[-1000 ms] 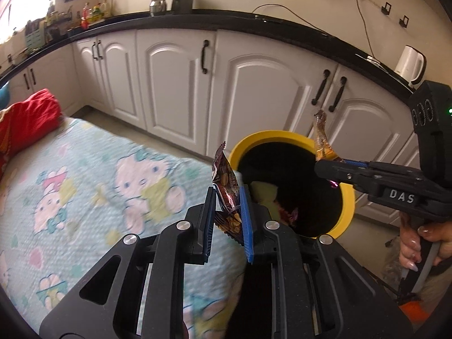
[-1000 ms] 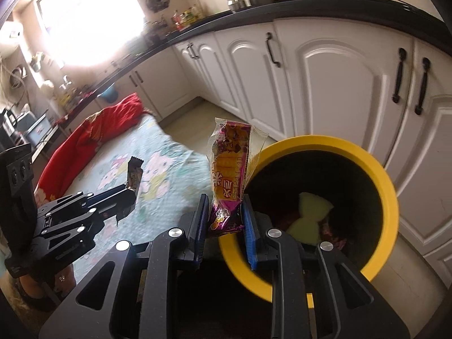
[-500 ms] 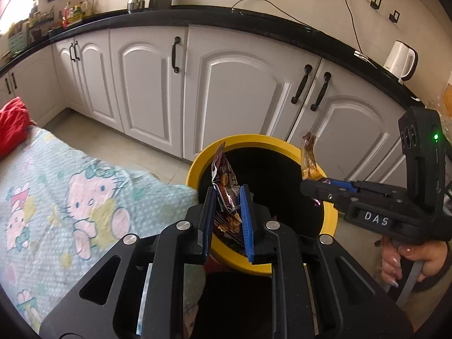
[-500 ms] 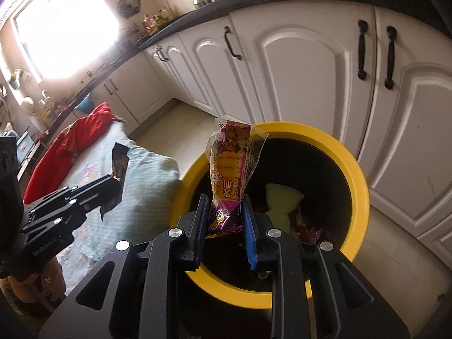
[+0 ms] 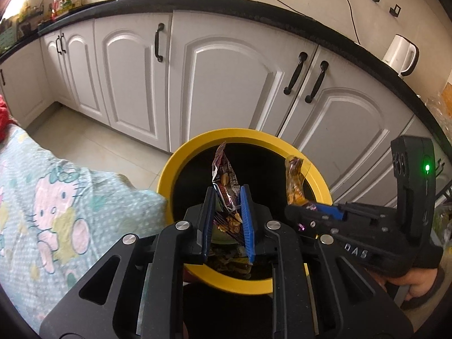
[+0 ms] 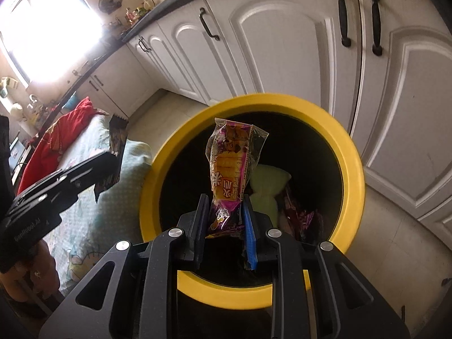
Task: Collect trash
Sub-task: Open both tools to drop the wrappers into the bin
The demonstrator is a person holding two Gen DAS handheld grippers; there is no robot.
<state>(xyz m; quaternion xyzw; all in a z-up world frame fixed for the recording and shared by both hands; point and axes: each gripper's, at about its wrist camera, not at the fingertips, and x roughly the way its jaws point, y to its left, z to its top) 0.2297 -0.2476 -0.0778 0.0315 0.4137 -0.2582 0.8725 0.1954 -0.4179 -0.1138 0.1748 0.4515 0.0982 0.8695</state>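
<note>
My left gripper (image 5: 226, 197) is shut on a dark peanut snack wrapper (image 5: 224, 180) that stands up between its pads, right over the mouth of the yellow-rimmed bin (image 5: 180, 163). My right gripper (image 6: 223, 206) is shut on a purple and yellow snack wrapper (image 6: 230, 166), also above the yellow-rimmed bin (image 6: 350, 152). In the left wrist view the right gripper (image 5: 313, 207) reaches in from the right with its purple and yellow wrapper (image 5: 293, 183) over the bin. In the right wrist view the left gripper (image 6: 108, 159) holds its dark wrapper (image 6: 113, 155) at the bin's left edge. Trash lies inside the bin.
White cabinets (image 5: 226, 79) with black handles stand just behind the bin under a black counter. A bed with a cartoon cat sheet (image 5: 56, 197) lies to the left, with a red cloth (image 6: 56, 138) on it. A white kettle (image 5: 401, 55) sits on the counter.
Both grippers have moved forward and down towards the bin, which now fills more of each view. The wrappers stay gripped. The bed has slid off to the left.
</note>
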